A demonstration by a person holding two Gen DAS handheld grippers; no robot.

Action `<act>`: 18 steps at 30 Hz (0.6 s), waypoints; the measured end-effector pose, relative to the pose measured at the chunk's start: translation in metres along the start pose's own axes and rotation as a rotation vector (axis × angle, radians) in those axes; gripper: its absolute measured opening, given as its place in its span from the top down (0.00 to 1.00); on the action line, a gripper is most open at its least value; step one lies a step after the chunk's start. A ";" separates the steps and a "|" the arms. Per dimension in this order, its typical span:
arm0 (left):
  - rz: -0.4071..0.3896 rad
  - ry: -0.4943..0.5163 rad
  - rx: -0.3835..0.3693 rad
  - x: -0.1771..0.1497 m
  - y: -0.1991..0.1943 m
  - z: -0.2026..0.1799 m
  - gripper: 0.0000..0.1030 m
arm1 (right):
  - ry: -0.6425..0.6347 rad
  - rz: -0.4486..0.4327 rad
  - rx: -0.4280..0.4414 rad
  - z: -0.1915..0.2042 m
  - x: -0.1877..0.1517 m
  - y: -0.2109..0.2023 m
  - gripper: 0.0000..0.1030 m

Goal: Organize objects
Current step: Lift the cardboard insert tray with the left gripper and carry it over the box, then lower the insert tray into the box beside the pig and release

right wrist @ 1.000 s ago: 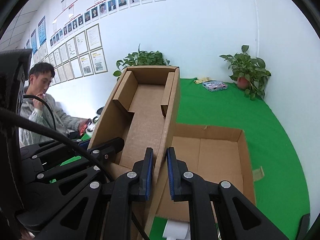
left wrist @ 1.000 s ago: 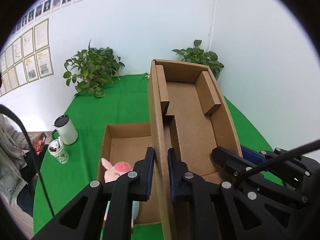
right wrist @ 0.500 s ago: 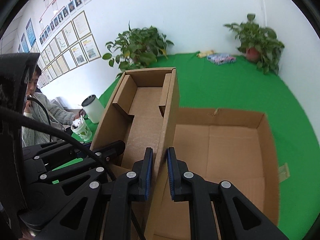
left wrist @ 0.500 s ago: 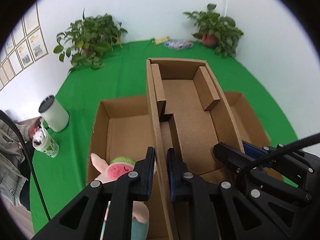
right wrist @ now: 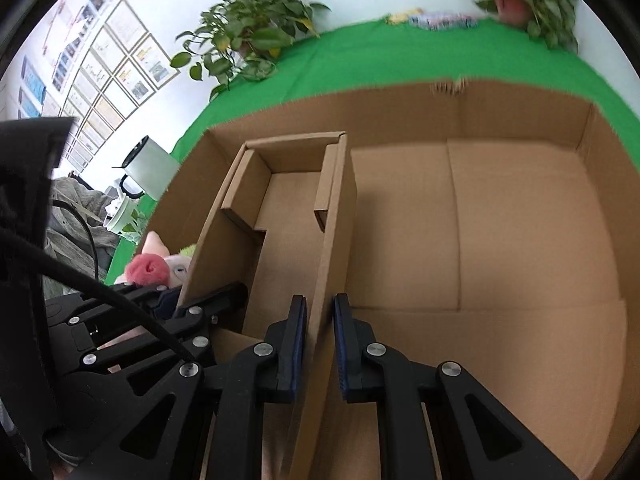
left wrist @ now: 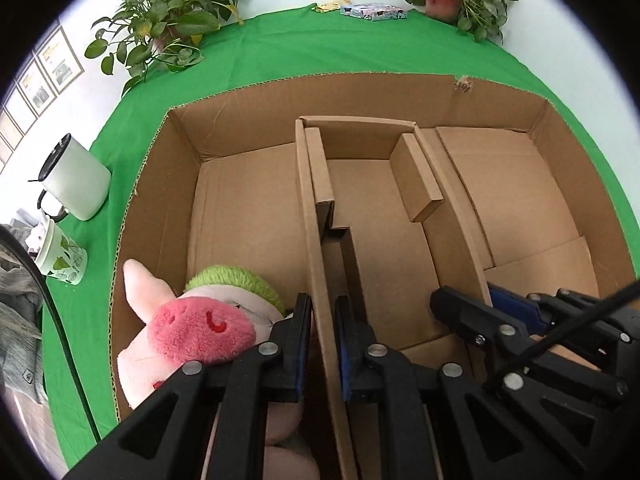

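Note:
A small open cardboard box (left wrist: 384,248) sits low inside a large open cardboard box (left wrist: 248,120). My left gripper (left wrist: 323,320) is shut on the small box's left wall. My right gripper (right wrist: 320,320) is shut on its right wall; the small box (right wrist: 292,216) shows in that view inside the large box (right wrist: 520,216). A pink plush pig (left wrist: 192,320) with a green cap lies in the large box's near left corner, touching my left gripper's left finger. It also shows in the right wrist view (right wrist: 156,268).
The boxes stand on a green tablecloth (left wrist: 280,52). A white mug (left wrist: 76,184) and a patterned cup (left wrist: 60,256) stand left of the large box. Two potted plants (left wrist: 168,28) and a flat packet (left wrist: 372,11) are at the far edge by the wall.
Both grippers have lowered the small box from above the table down into the large box, tilting the views downward. The grip on both walls is unchanged.

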State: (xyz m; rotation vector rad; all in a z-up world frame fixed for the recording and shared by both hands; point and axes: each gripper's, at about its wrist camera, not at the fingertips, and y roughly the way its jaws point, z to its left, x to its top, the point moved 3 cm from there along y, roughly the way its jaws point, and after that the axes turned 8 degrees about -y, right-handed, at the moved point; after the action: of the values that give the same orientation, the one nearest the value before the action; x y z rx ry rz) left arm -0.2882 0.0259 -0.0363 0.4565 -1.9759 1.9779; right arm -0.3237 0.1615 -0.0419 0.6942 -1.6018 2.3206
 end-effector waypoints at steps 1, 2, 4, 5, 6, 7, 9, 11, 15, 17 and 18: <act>-0.001 0.006 -0.001 0.000 -0.001 -0.001 0.83 | 0.010 0.005 0.002 -0.002 -0.003 0.004 0.91; 0.000 0.017 -0.002 -0.001 -0.004 -0.002 0.81 | 0.016 0.013 0.002 -0.003 -0.004 0.008 0.92; 0.005 0.018 -0.020 -0.002 -0.012 -0.001 0.80 | 0.027 0.032 -0.002 -0.005 -0.005 0.014 0.94; -0.003 0.010 -0.027 -0.001 -0.016 0.001 0.80 | 0.022 0.038 -0.007 -0.003 -0.006 0.017 0.94; -0.019 0.002 -0.031 0.000 -0.024 0.004 0.80 | 0.010 0.042 -0.021 0.000 -0.007 0.018 0.94; -0.038 -0.004 -0.041 0.001 -0.033 0.006 0.80 | 0.000 0.051 -0.049 0.003 -0.012 0.015 0.93; -0.077 -0.017 -0.048 0.000 -0.049 0.013 0.80 | -0.010 0.052 -0.067 0.007 -0.014 0.016 0.93; -0.107 -0.033 -0.057 -0.003 -0.063 0.022 0.80 | -0.033 0.059 -0.107 0.013 -0.014 0.016 0.93; -0.138 -0.054 -0.052 -0.012 -0.077 0.035 0.80 | -0.079 0.073 -0.183 0.030 -0.012 0.014 0.93; -0.144 -0.052 -0.047 -0.020 -0.079 0.039 0.80 | -0.113 0.075 -0.218 0.037 -0.011 0.014 0.92; -0.146 -0.055 -0.051 -0.025 -0.080 0.041 0.80 | -0.136 0.075 -0.237 0.042 -0.012 0.013 0.92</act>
State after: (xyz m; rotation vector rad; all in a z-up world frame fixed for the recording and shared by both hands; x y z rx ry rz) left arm -0.2313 -0.0144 0.0251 0.6292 -1.9607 1.8407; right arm -0.3091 0.1188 -0.0465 0.7609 -1.9537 2.1233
